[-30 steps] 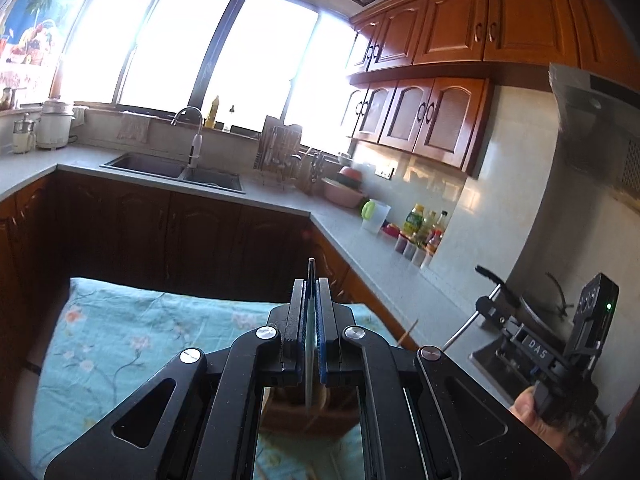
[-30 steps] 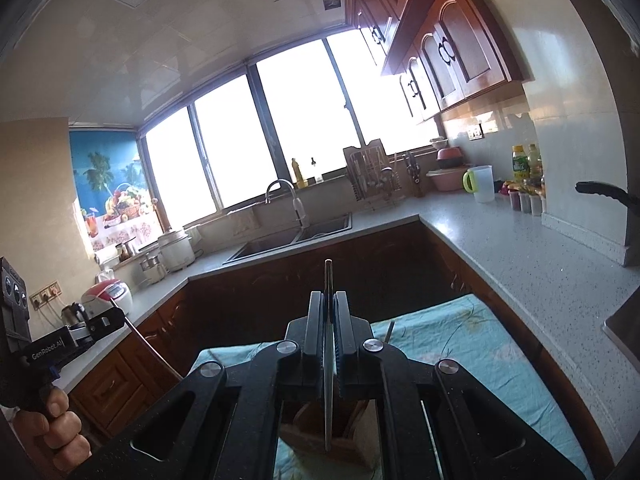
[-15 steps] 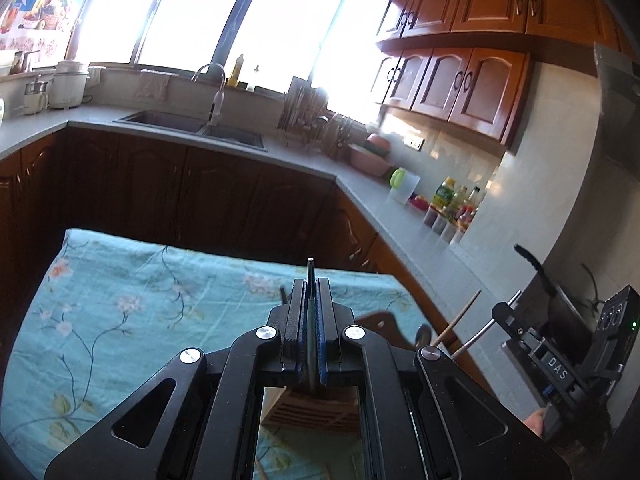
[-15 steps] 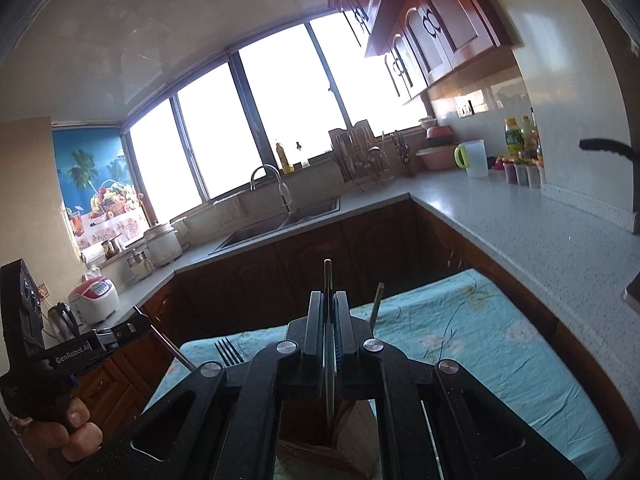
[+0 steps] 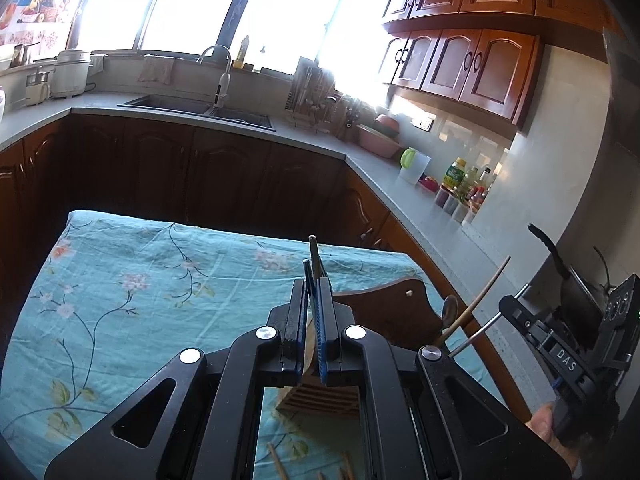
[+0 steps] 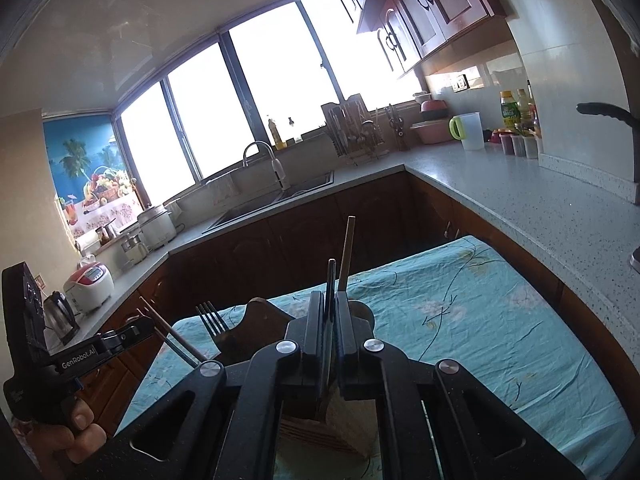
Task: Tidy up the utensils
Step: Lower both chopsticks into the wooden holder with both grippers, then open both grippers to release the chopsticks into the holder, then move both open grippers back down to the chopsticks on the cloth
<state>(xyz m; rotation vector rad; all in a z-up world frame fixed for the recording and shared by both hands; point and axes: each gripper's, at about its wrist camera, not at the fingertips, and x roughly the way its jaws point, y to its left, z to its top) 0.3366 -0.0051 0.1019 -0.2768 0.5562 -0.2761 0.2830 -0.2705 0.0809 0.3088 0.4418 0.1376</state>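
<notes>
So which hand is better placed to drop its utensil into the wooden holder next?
Probably right, narrowly. The right gripper is shut on a thin utensil whose lower end seems to dip into the wooden holder; the left gripper sits off to the side.

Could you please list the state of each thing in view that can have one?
left gripper: shut on a thin utensil handle.
right gripper: shut on a thin utensil handle.
wooden utensil holder: upright on the floral cloth, a fork standing in it.
faucet: no water visible.
upper cabinets: doors closed.
</notes>
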